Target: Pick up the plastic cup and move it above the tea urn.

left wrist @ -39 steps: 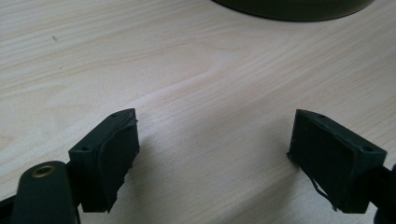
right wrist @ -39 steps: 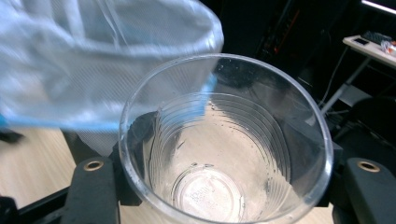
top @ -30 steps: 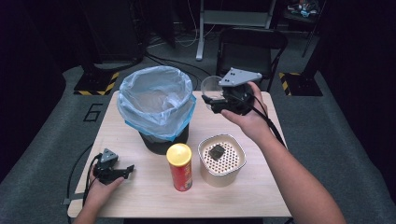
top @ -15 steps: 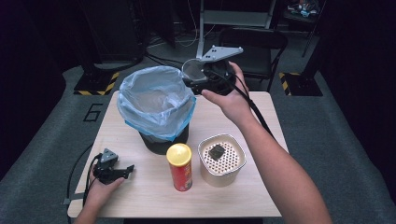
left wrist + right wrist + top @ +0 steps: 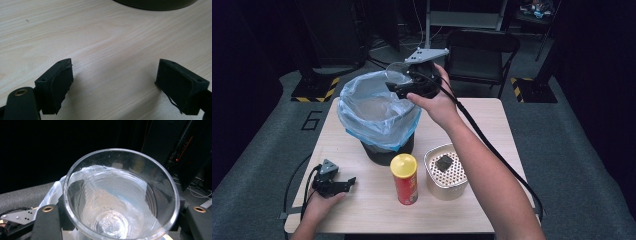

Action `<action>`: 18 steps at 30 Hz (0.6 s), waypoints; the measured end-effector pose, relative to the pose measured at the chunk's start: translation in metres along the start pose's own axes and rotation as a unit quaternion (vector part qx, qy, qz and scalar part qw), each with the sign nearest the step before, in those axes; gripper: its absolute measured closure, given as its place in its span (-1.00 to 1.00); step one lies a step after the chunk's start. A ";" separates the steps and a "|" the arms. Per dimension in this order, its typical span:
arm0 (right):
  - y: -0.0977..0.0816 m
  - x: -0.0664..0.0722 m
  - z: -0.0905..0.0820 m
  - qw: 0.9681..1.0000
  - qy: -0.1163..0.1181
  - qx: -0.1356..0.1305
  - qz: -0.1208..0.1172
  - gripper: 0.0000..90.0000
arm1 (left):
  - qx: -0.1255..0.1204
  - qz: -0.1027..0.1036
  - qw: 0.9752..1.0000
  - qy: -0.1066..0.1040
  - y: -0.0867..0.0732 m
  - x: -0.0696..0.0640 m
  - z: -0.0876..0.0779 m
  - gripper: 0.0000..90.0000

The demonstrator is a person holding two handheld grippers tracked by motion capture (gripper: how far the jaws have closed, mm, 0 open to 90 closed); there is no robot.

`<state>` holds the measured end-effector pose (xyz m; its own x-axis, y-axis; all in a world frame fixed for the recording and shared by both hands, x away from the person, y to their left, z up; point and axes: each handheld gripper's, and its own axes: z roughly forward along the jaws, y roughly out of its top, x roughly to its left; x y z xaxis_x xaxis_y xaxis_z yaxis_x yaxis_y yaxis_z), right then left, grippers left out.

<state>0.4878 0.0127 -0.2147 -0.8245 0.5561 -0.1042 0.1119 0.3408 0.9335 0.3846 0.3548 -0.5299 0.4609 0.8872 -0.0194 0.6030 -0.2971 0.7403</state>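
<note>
Overhead, your right gripper [image 5: 399, 86] sits above the far rim of the bin [image 5: 379, 112], with a clear plastic cup [image 5: 396, 75] clamped between its jaws. Cup is off the table, over the blue-lined mouth of the bin, tipped so its open end faces back along the gripper. In the right gripper view the cup [image 5: 120, 197] sits between the two black jaws, one on either side of its wall, mouth toward the camera; inside looks empty apart from a whitish film on the wall. Jaws are part-way closed, set to the cup's width. Bin liner [image 5: 53, 192] shows pale behind the cup's left edge. Your left gripper [image 5: 343, 182] rests low on the near left corner of the table [image 5: 492, 120], well apart from the bin. Its jaws stand wide and have just been opening further; in the left gripper view there is only bare wood [image 5: 112, 50] between them, nothing held. Dark base of the bin [image 5: 155, 3] shows at the top edge of that view. A red can [image 5: 405, 178] with a yellow lid stands upright just in front of the bin. Beside it, to its right, a perforated metal holder [image 5: 447, 172] with a small dark item inside. Neither is touched by a gripper. A black chair [image 5: 482, 47] stands beyond the table's far edge.
</note>
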 end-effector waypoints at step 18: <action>-0.006 0.012 0.043 1.000 0.014 0.012 -0.003 -0.34 | 0.002 0.015 1.000 -0.009 0.000 -0.001 0.000 -0.73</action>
<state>0.5013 0.0501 -0.2364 -0.8406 0.5324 -0.1000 0.1197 0.3626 0.9242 0.3837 0.3540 -0.5299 0.4904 0.8714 -0.0102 0.5921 -0.3246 0.7376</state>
